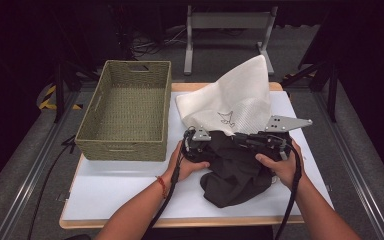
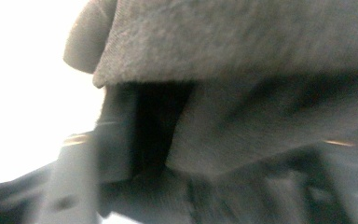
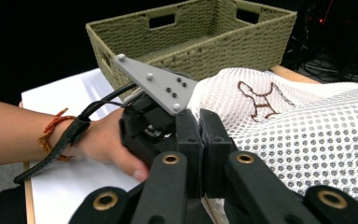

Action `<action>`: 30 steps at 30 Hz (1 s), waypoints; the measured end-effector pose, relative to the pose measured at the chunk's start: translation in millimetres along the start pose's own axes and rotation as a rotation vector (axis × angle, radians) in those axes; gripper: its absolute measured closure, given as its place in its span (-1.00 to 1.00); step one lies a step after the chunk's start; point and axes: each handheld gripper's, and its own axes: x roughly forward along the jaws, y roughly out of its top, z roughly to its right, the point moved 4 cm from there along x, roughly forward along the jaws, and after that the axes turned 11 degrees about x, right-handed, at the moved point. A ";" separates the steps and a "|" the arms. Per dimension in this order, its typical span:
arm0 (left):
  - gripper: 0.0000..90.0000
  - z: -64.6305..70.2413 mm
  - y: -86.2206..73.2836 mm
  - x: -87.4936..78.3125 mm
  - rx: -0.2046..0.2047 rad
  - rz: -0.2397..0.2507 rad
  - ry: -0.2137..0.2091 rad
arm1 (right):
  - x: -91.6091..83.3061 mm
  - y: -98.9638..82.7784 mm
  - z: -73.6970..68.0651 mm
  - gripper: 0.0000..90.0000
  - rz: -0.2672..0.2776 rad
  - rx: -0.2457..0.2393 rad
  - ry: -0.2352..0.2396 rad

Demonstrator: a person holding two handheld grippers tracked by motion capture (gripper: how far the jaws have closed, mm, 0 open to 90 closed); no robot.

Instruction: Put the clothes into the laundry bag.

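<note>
A white mesh bag (image 1: 235, 95) with a small dog outline stands up at the middle of the white board; it also fills the right of the right gripper view as the mesh bag (image 3: 307, 135). A dark garment (image 1: 235, 175) lies bunched in front of it. My right gripper (image 1: 250, 140) reaches in from the right, its jaws shut on the bag's edge (image 3: 200, 116). My left gripper (image 1: 212, 149) comes from the left into the garment. Its own blurred view shows its jaws (image 2: 191, 186) standing apart with the dark cloth (image 2: 242, 46) between them.
A green woven basket (image 1: 120, 150), with nothing inside, sits at the left of the white board (image 1: 120, 190); its wall (image 3: 223, 46) also shows beyond the left hand. A grey metal stand (image 1: 225, 22) stands on the floor behind the table.
</note>
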 end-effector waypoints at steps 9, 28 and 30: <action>0.93 25.2 24.8 -9.6 0.132 0.148 -0.075 | 1.9 -3.3 2.1 0.97 -0.013 0.000 -0.005; 0.93 17.1 50.4 8.3 0.045 0.260 0.098 | -7.1 16.9 -13.3 0.98 0.076 0.010 0.059; 0.93 15.4 48.9 9.2 0.060 0.256 0.130 | -7.3 15.3 -12.0 0.98 0.074 0.019 0.060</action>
